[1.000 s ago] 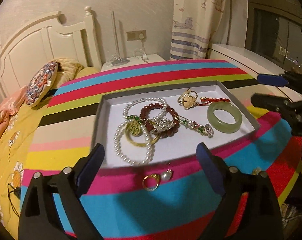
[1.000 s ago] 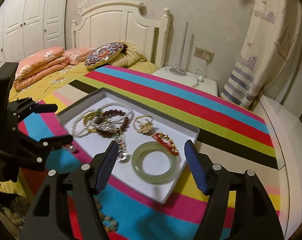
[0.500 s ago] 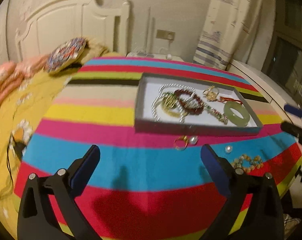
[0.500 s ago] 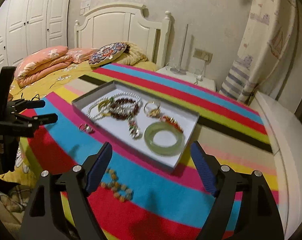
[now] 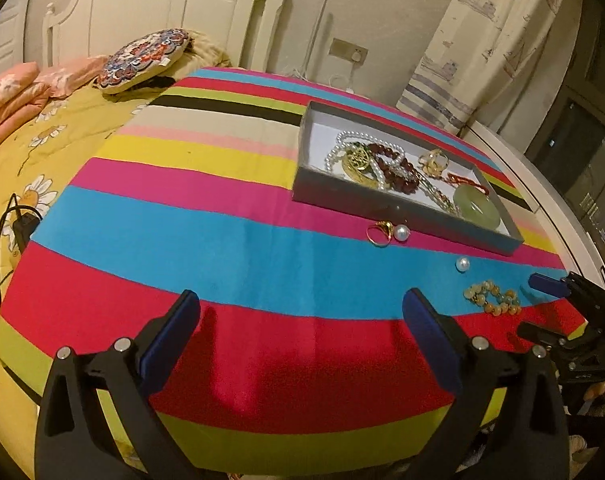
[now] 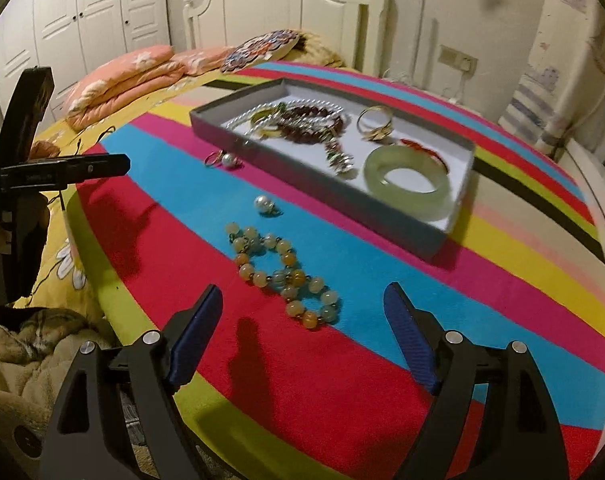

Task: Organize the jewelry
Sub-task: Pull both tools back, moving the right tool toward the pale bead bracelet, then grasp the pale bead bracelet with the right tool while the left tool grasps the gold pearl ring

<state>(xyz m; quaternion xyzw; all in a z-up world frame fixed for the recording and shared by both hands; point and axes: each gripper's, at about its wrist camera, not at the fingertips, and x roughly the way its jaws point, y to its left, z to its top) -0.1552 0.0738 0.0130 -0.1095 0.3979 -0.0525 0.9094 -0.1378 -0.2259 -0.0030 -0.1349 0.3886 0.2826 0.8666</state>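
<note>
Beaded bracelet (image 6: 283,274) lies outside tray (image 6: 382,208), directly ahead of right gripper (image 6: 302,332); both it and left gripper (image 5: 300,338) are unclenched, empty.

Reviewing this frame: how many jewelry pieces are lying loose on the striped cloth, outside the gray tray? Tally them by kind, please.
Gold ring: 1
Loose pearl pieces: 2, one beside the ring, one alone nearer the bracelet
Amber and pale-green beaded bracelet: 1
Total outside the tray: 4
</note>
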